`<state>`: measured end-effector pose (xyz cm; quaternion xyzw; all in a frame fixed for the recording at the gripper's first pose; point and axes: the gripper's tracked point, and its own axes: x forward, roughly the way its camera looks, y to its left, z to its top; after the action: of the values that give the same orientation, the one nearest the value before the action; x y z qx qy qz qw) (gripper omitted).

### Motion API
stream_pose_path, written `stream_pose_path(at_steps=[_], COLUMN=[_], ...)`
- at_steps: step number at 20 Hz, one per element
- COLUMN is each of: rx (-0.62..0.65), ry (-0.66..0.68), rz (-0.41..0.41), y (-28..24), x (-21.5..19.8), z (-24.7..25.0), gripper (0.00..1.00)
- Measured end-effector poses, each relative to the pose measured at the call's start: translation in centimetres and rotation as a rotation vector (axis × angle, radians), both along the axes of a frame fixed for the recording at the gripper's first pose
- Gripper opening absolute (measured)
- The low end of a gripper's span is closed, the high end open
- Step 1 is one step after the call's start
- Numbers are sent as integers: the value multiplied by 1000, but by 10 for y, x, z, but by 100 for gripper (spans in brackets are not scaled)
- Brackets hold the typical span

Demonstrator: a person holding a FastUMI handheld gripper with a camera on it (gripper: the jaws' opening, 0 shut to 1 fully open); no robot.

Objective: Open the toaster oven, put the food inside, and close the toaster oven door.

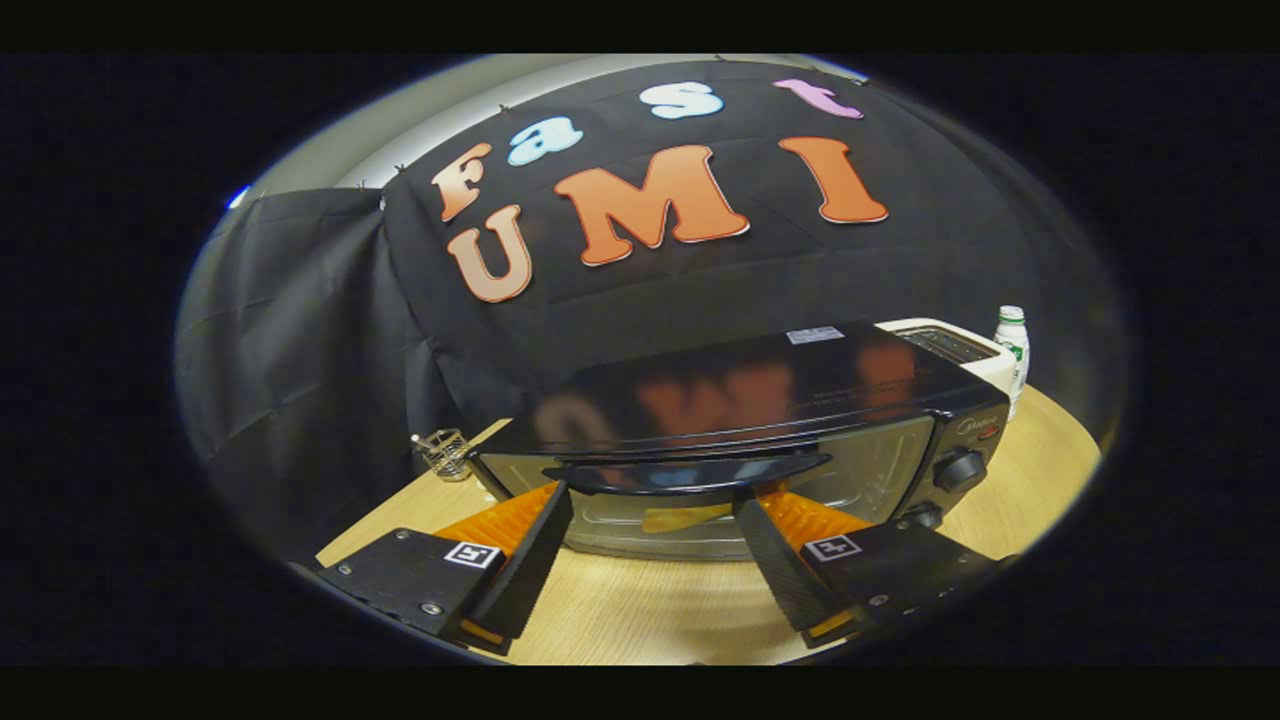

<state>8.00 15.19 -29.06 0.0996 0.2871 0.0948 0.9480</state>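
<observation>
1. The gripper (650, 495) is holding its jaws spread wide, with nothing pinched between them.
2. The toaster oven (740, 440) is sitting on the round wooden table (640, 610), its glass door shut and facing the fingers.
3. The fingertips are reaching just under the door handle (690, 472), one near each end of it; whether they are touching the door cannot be told.
4. A pale piece of food (685, 517) is showing through the glass, inside the oven.
5. Two control knobs (958, 469) are sitting on the oven's right panel.
6. A white toaster (950, 345) and a small bottle (1013, 350) are standing behind the oven.
7. A wire holder (447, 452) is standing on the table beside the oven's left corner.
</observation>
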Motion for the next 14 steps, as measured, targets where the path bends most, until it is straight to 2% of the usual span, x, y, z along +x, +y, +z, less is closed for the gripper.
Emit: stream_pose_path(at_steps=[5, 8, 14], rx=[-4, -35, -76], ry=[-10, -153, -315], rz=[8, -8, -21], y=[-2, -17, -40], x=[-25, -30, -64], z=[19, 65, 145], gripper=[96, 96, 96])
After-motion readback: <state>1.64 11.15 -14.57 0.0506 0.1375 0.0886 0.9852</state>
